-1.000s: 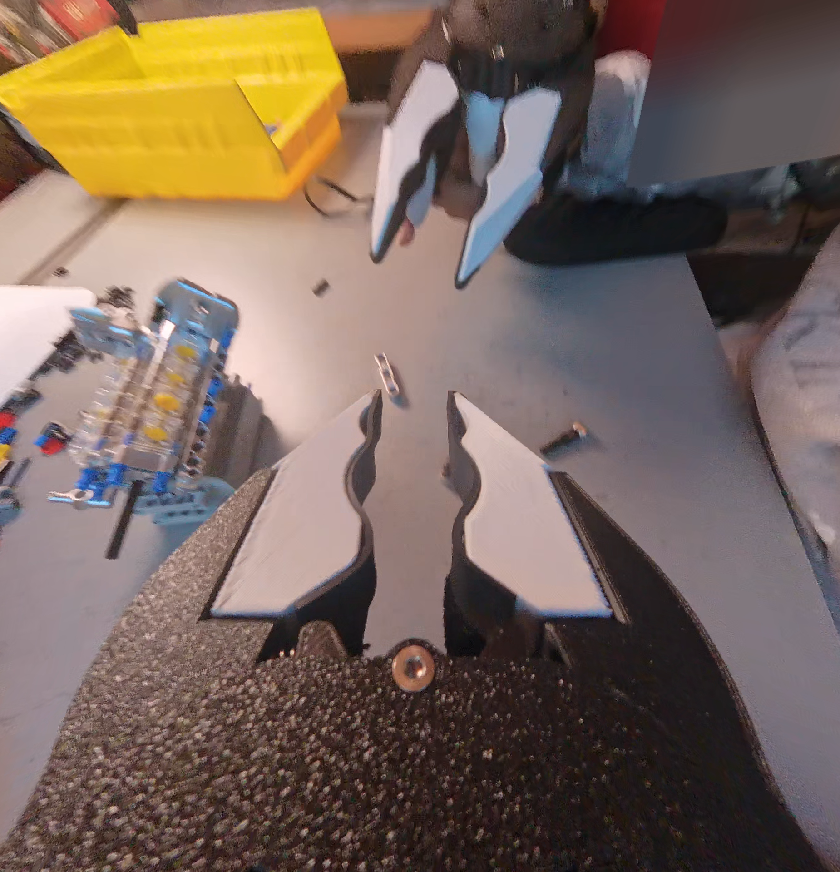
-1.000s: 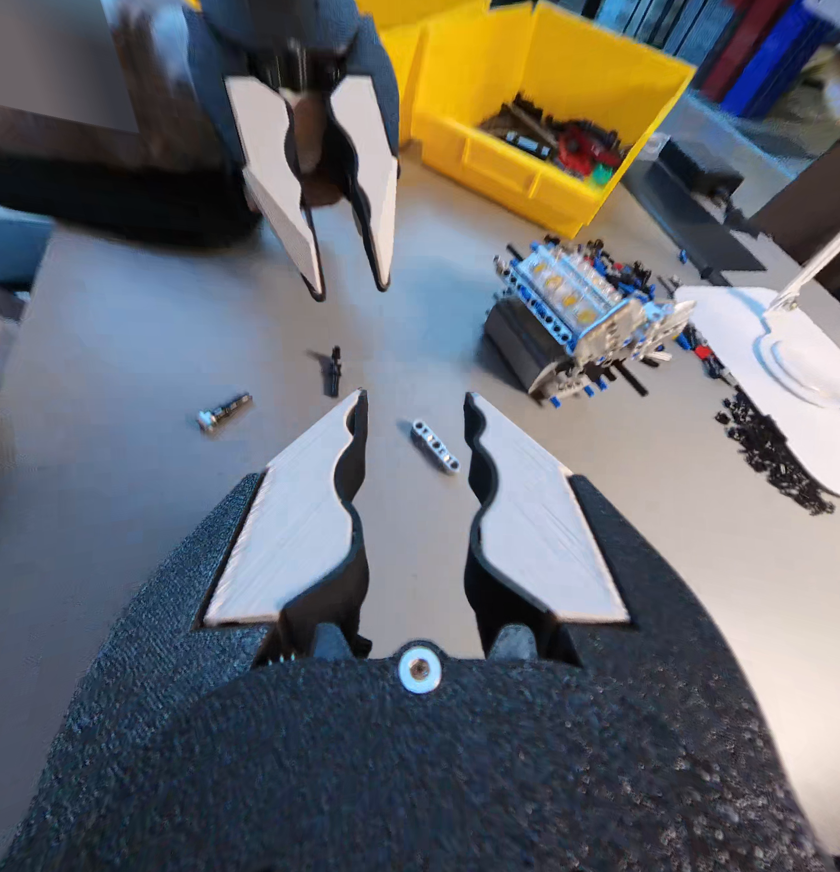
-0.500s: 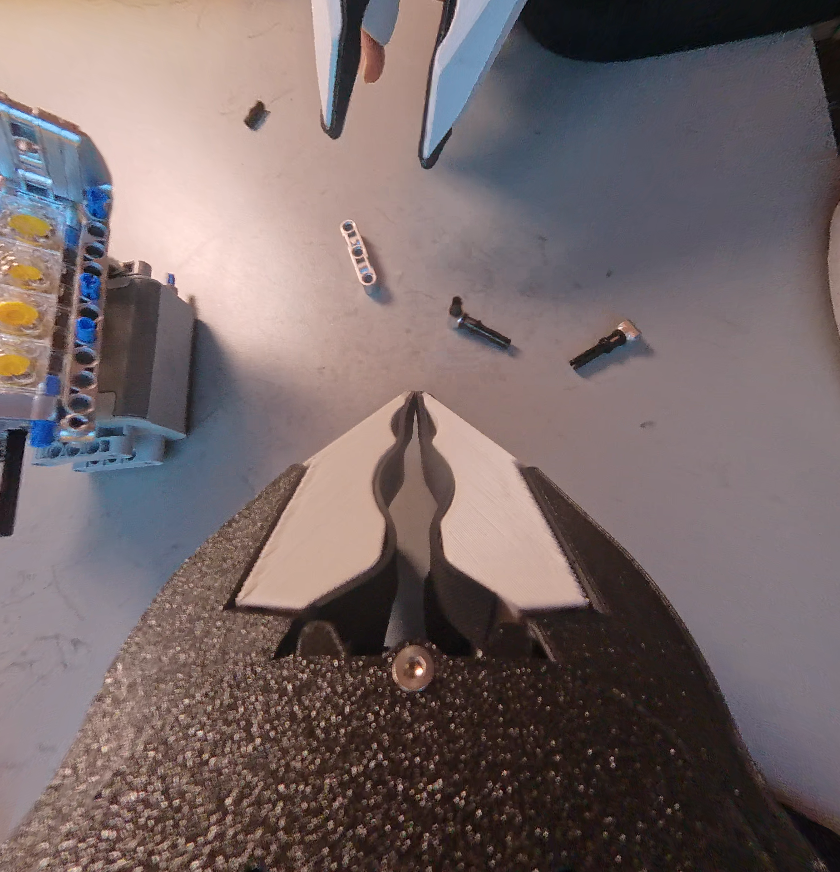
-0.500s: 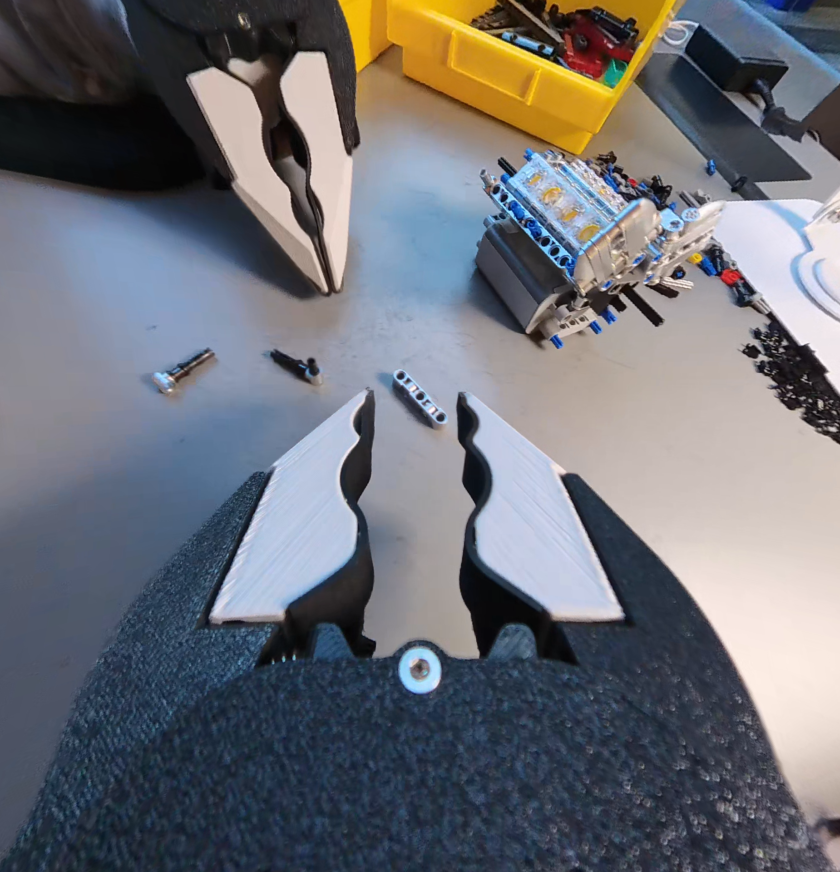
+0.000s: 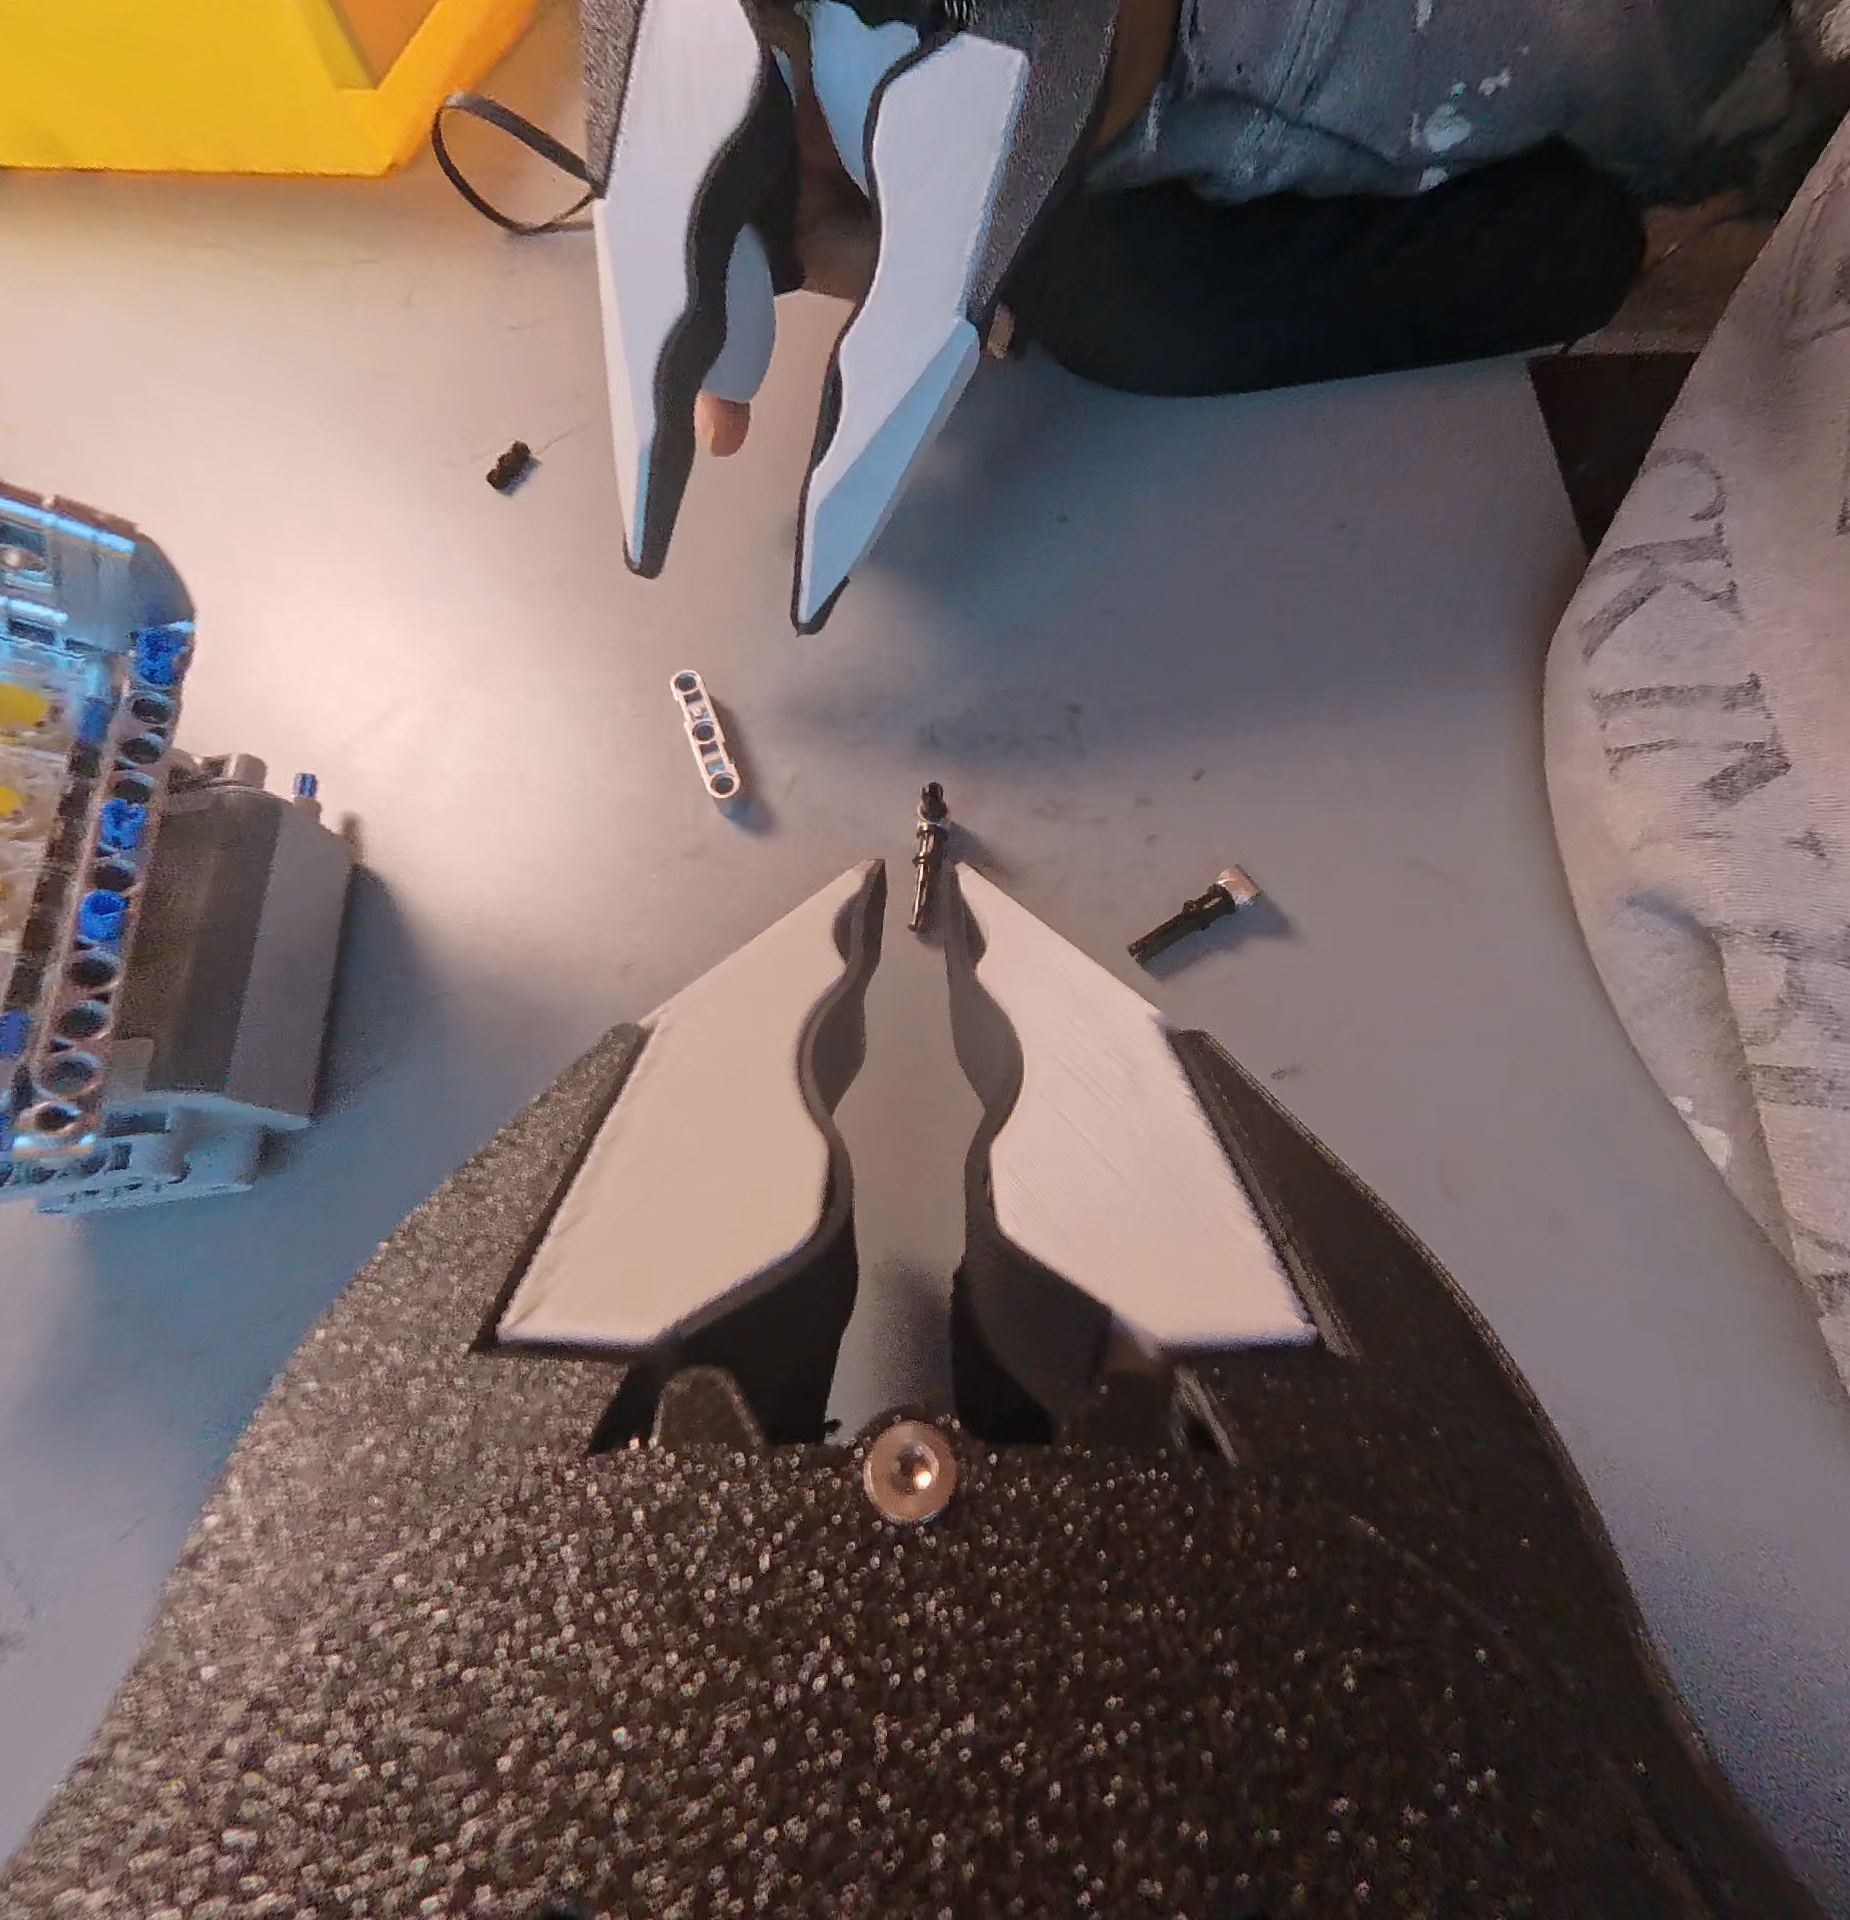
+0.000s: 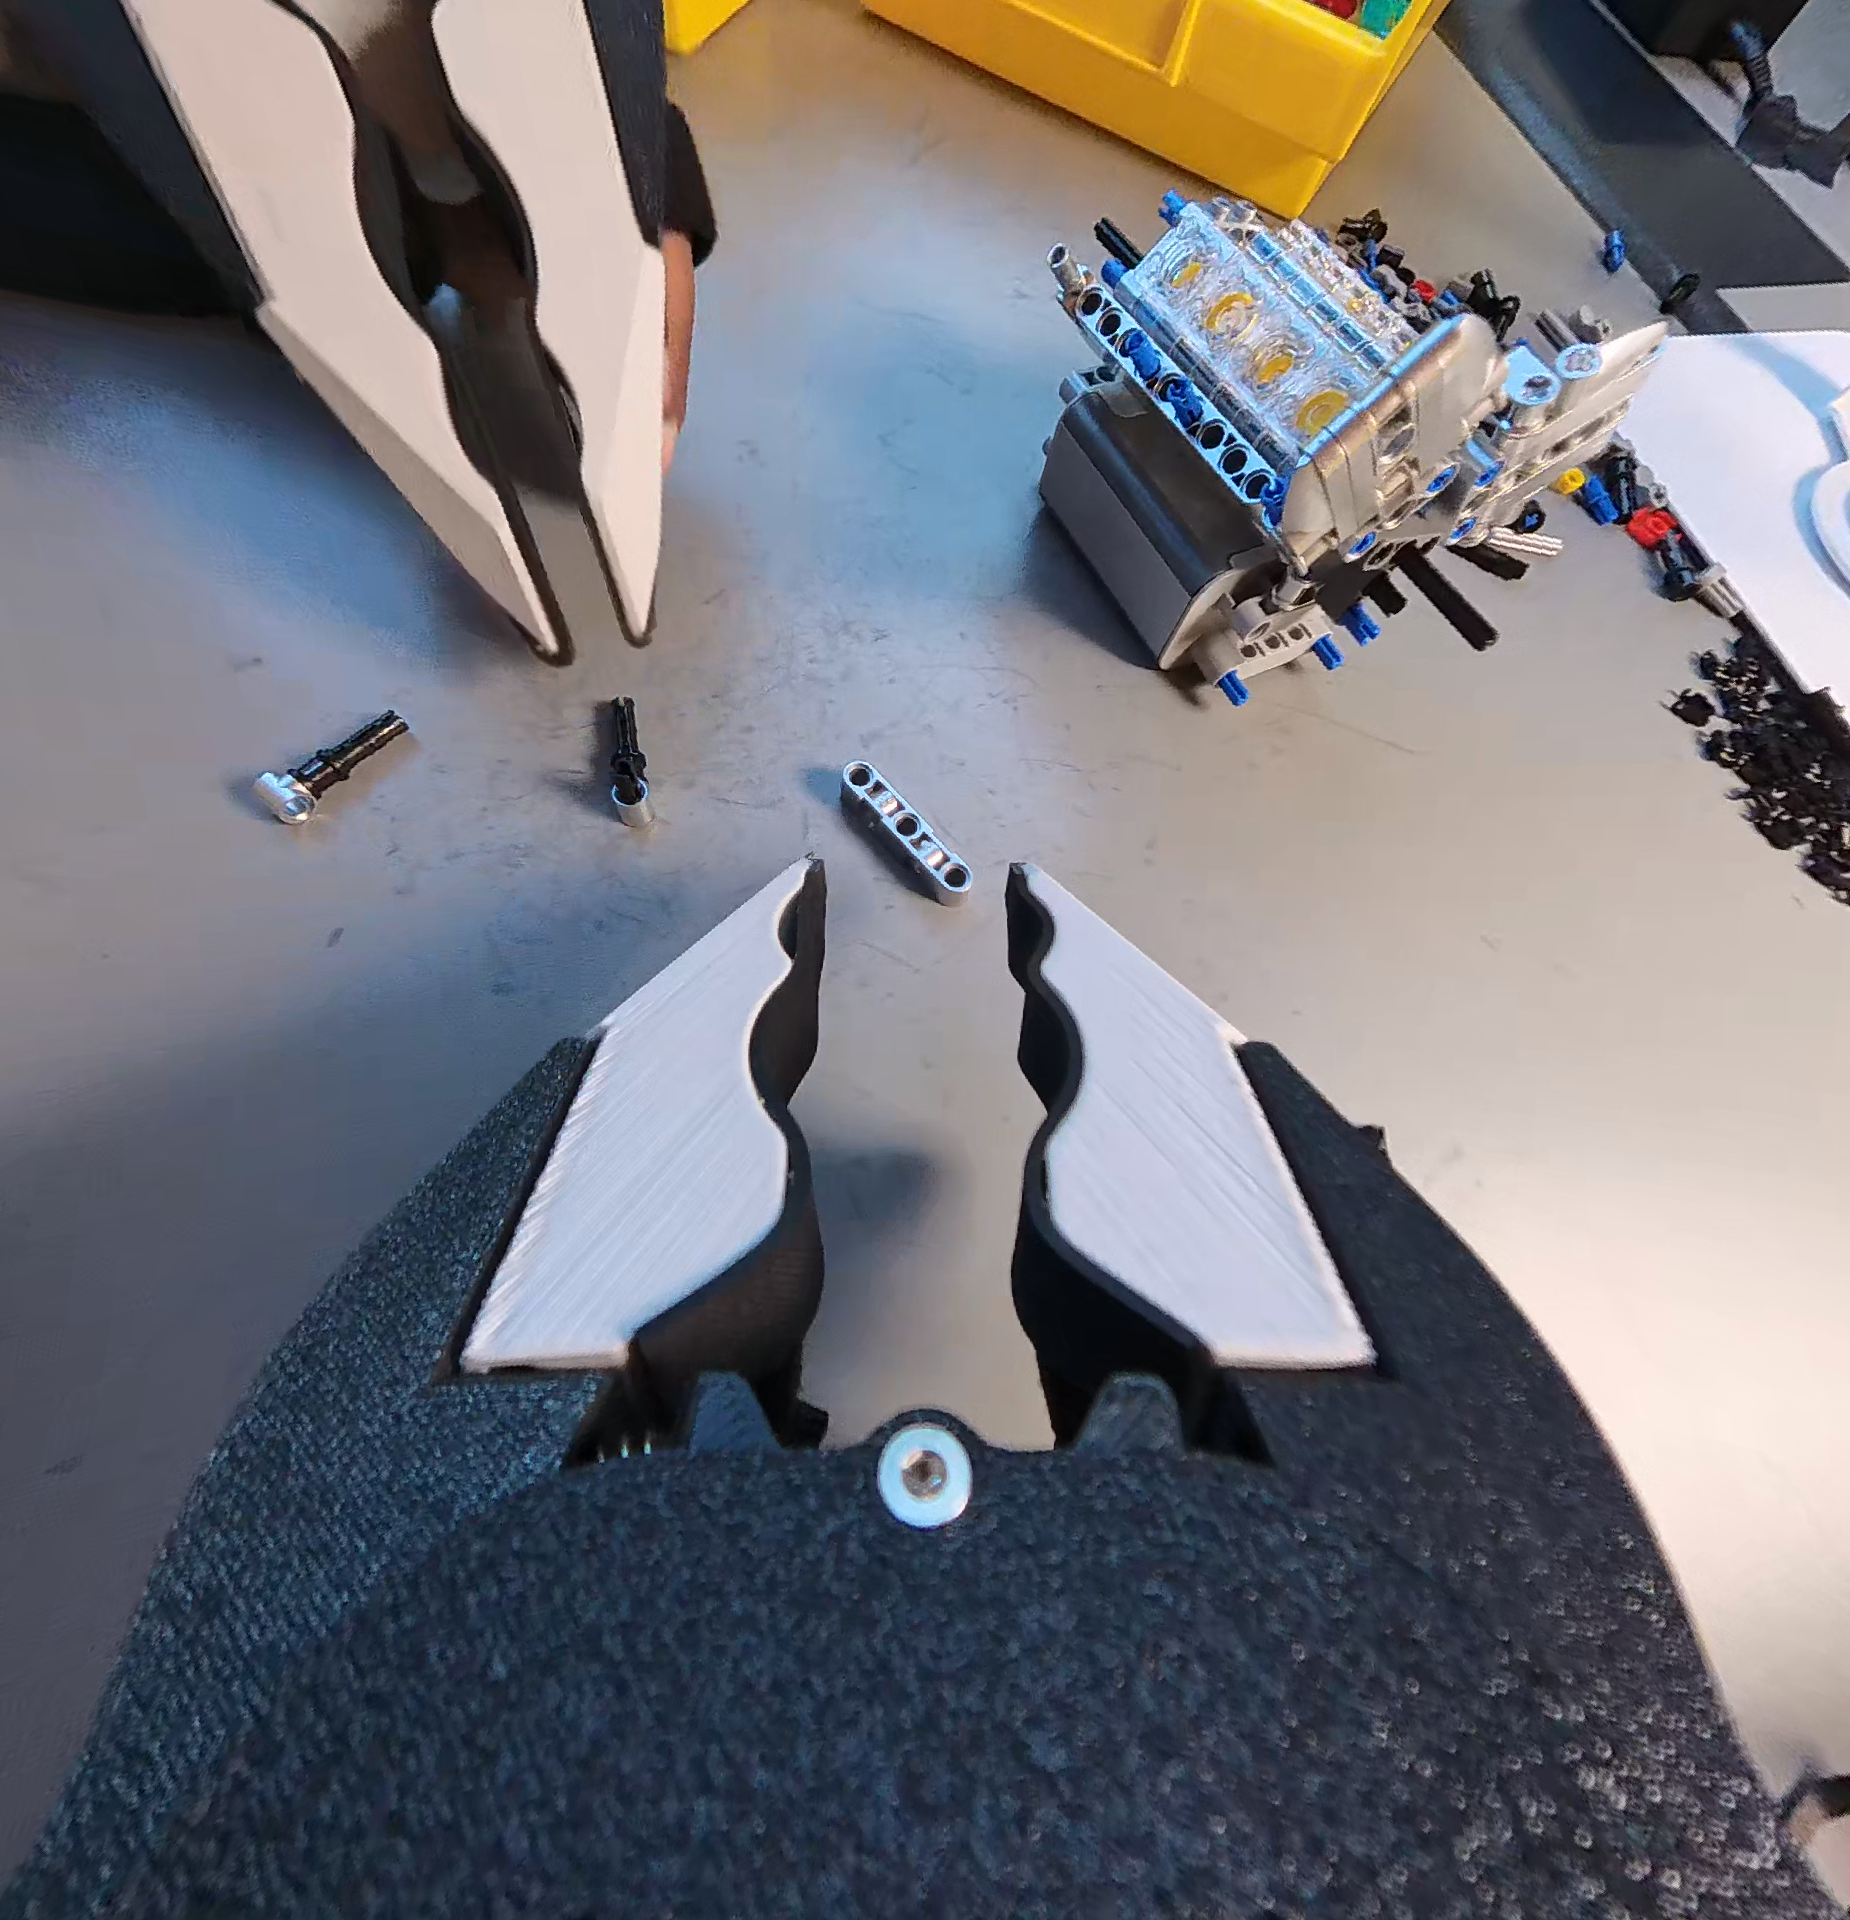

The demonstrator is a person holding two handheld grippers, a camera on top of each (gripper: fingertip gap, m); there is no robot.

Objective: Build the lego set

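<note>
Two claws hover slightly parted and empty over the grey worktop [image 6: 1212,987]: left claw [image 5: 916,868] straddling a small rigid black pin [image 5: 929,868], right claw [image 6: 916,878] beside a light, stiff grey perforated beam [image 6: 905,831], best gripped across its narrow sides.

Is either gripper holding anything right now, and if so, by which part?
Nothing is held. The left gripper has narrowly open jaws around a black pin lying on the table. The right gripper is open and empty.
</note>
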